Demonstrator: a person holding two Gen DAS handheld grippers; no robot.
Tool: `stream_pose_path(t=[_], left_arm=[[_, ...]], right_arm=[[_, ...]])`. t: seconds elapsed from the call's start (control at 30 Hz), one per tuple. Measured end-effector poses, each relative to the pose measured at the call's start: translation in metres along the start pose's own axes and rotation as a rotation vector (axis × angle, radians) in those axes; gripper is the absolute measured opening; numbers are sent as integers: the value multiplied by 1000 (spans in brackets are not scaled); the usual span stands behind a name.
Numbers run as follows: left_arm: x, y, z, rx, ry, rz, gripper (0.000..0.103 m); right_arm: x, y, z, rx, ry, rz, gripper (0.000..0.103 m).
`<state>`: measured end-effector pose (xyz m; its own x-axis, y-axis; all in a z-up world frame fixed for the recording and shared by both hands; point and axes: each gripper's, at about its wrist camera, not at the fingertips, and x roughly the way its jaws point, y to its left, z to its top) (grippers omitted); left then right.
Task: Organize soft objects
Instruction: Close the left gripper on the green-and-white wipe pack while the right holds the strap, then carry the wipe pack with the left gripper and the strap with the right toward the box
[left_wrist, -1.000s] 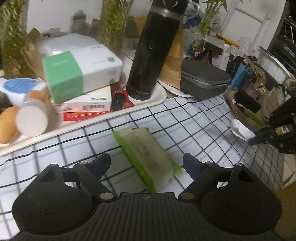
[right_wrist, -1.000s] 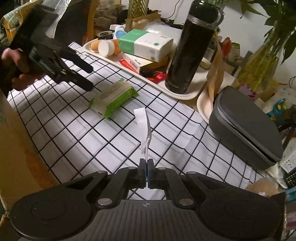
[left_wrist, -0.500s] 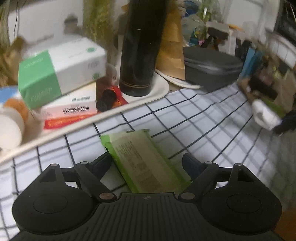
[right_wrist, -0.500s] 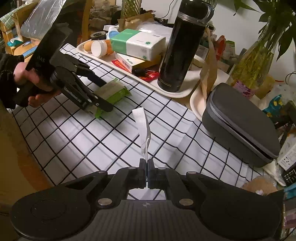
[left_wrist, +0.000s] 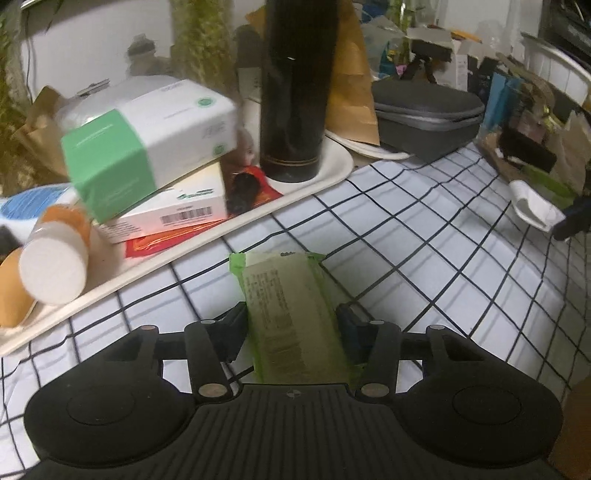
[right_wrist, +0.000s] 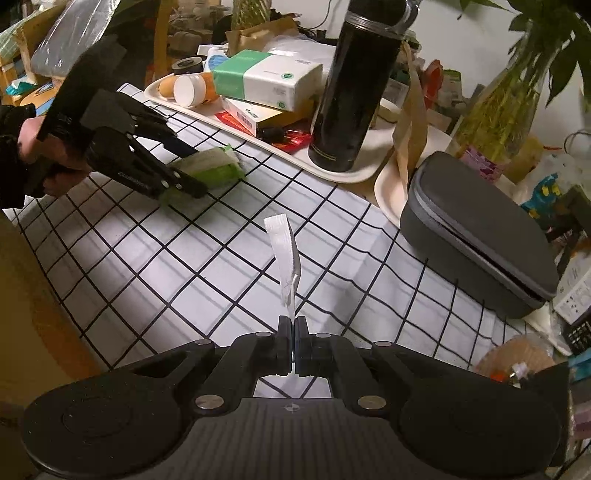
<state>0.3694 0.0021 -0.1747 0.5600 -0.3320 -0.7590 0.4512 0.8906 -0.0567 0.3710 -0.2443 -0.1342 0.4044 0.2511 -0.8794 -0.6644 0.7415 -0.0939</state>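
A green soft wipes pack (left_wrist: 291, 310) lies on the checked tablecloth, in front of the cream tray. My left gripper (left_wrist: 291, 328) is closed against both long sides of the pack; it shows the same way in the right wrist view (right_wrist: 184, 177), where the pack (right_wrist: 214, 166) sticks out past the fingers. My right gripper (right_wrist: 293, 332) is shut on a thin white folded tissue strip (right_wrist: 284, 254), held upright above the cloth at the table's right side. The strip also shows at the right edge of the left wrist view (left_wrist: 532, 206).
A cream tray (left_wrist: 317, 184) at the back holds a tall black flask (left_wrist: 295, 92), a green-and-white tissue box (left_wrist: 147, 144), flat boxes and an orange bottle (left_wrist: 55, 254). A grey zip case (right_wrist: 476, 232) lies right. A brown cardboard edge (right_wrist: 33, 314) stands left.
My left gripper moved forward over the green pack and its fingers closed in from wide open to touching the pack's sides. My right gripper kept hold of the white strip and shifted slightly.
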Motion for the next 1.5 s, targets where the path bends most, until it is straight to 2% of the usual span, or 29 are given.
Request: stream_pose_path(t=[0.33, 0.43, 0.77, 0.97, 1.13, 1.37, 1.5], left_arm=[[-46, 5, 5, -22, -81, 9, 49], [-59, 3, 5, -42, -105, -12, 49], [-94, -8, -2, -63, -148, 19, 49], [-122, -17, -5, -54, -179, 70, 49], [-150, -23, -4, -26, -202, 157, 49], [-195, -30, 4, -29, -232, 201, 49], [-212, -47, 4, -7, -233, 225, 49]], right_arm=[[-15, 4, 3, 62, -30, 12, 4], [-24, 8, 5, 66, -47, 16, 4], [-63, 24, 4, 63, -122, 31, 4], [-85, 33, 1, 91, -172, 80, 4], [-107, 41, -4, 93, -235, 126, 4], [-125, 65, -6, 59, -280, 174, 4], [-136, 76, -8, 51, -311, 200, 4]])
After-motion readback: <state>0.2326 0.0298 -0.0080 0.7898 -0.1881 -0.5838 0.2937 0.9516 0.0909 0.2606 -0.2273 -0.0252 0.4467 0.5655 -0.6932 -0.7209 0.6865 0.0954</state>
